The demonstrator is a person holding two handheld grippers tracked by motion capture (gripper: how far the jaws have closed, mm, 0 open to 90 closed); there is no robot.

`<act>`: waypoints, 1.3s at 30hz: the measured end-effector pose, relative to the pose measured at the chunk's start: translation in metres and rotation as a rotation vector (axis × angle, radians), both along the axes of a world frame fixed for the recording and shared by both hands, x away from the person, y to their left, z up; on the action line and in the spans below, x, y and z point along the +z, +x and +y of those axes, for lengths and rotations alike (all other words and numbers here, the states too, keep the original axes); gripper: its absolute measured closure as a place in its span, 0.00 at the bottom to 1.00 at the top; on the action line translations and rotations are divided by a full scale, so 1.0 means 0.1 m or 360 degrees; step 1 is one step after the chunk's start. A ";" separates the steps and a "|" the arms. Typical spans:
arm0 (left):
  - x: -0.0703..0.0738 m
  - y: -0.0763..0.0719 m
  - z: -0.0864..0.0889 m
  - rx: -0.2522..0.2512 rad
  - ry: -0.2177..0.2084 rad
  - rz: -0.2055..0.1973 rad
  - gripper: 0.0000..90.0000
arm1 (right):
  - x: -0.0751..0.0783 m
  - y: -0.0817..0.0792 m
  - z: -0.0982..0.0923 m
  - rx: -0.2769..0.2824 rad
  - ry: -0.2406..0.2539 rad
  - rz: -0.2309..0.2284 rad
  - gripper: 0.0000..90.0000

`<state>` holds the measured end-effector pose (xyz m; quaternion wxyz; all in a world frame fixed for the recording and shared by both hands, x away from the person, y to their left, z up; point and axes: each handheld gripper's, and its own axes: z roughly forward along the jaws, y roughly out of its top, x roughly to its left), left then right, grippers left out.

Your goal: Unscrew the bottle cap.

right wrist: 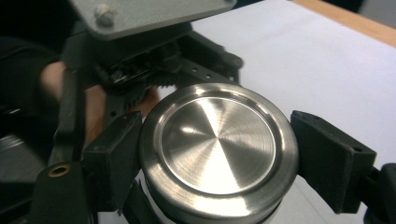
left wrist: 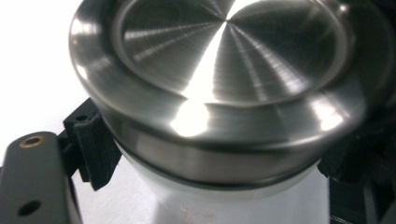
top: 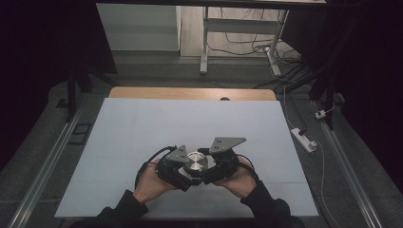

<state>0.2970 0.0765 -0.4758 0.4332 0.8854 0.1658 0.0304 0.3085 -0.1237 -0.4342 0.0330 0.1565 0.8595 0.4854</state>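
A pale blue mat [top: 142, 128] is lying broadly open around both grippers; the left gripper [top: 177, 167] and right gripper [top: 219, 164] are clenching a white jar [left wrist: 224, 200] under its brushed-steel lid [right wrist: 217, 142].

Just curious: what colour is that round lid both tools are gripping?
Shiny silver brushed metal lid, clearest in the right gripper view.

Both forearms enter from bottom centre of the high view, dark sleeves, hands angled inward. Left hand [top: 151, 183] holds the left gripper [top: 177, 167] lower centre, jaws closed in tight. Right hand [top: 240, 179] holds the right gripper [top: 219, 164] just beside it, jaws also closed in. Grey plates on top of both, cables trailing at the wrists.
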 end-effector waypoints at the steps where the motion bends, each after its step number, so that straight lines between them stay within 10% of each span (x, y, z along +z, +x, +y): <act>1: 0.00 0.00 0.01 -0.0040 -0.0004 0.0000 0.17 | 0.00 0.02 -0.02 0.0049 0.0013 0.0019 0.22; 9: 0.02 -0.04 -0.05 -0.0191 -0.0034 0.0019 0.17 | -0.01 0.11 -0.15 0.0398 0.0081 0.0068 0.22; 16: 0.04 -0.04 -0.05 -0.0047 0.0011 -0.0011 0.17 | 0.14 0.05 -0.12 0.0082 0.0076 0.0090 0.03; 22: 0.03 -0.03 -0.06 0.0120 0.0031 -0.0014 0.17 | 0.10 -0.05 0.01 -0.0216 -0.0043 -0.0004 0.09; 30: 0.04 -0.03 -0.05 0.0189 0.0018 -0.0011 0.17 | 0.03 -0.08 0.06 -0.0235 -0.0036 -0.0031 0.19; 39: 0.05 -0.02 -0.02 0.0039 0.0009 -0.0007 0.17 | 0.03 -0.02 0.01 -0.0043 -0.0013 -0.0008 0.20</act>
